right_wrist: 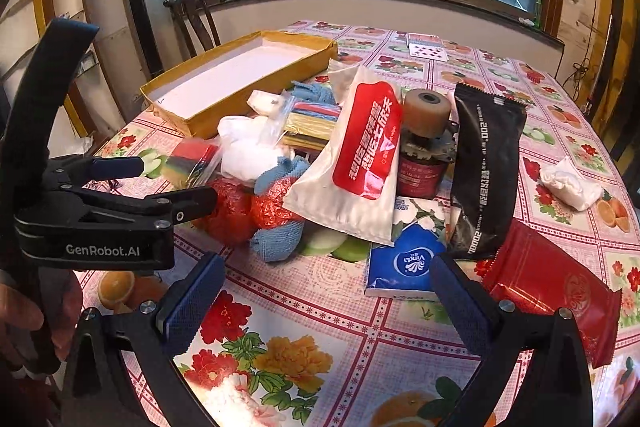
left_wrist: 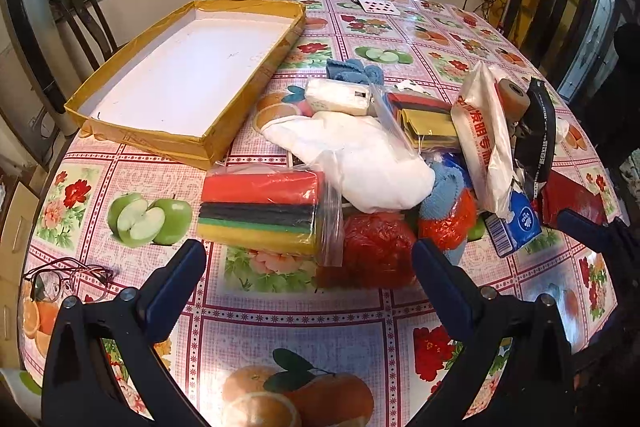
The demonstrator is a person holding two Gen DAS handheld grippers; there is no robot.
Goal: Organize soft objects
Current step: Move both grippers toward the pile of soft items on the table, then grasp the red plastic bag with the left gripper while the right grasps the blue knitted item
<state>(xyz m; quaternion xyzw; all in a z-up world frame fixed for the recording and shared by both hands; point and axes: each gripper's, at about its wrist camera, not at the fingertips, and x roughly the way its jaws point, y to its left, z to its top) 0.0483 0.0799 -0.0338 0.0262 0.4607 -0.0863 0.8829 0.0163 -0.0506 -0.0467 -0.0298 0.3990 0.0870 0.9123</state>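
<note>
red pouch partly behind gripper finger, playing cards too small

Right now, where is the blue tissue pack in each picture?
Left wrist view: the blue tissue pack sits at the right, beside the right fingertip.
Right wrist view: it lies low in the middle, between the fingers.
Shared landmark: the yellow box, far left of the pile.

Shallow yellow cardboard tray far left on the fruit-print tablecloth; bagged striped sponge stack just near of it; white cloth bundle right of the sponges; blue tissue pack near right; wire-rimmed glasses near left; playing cards far.
</note>
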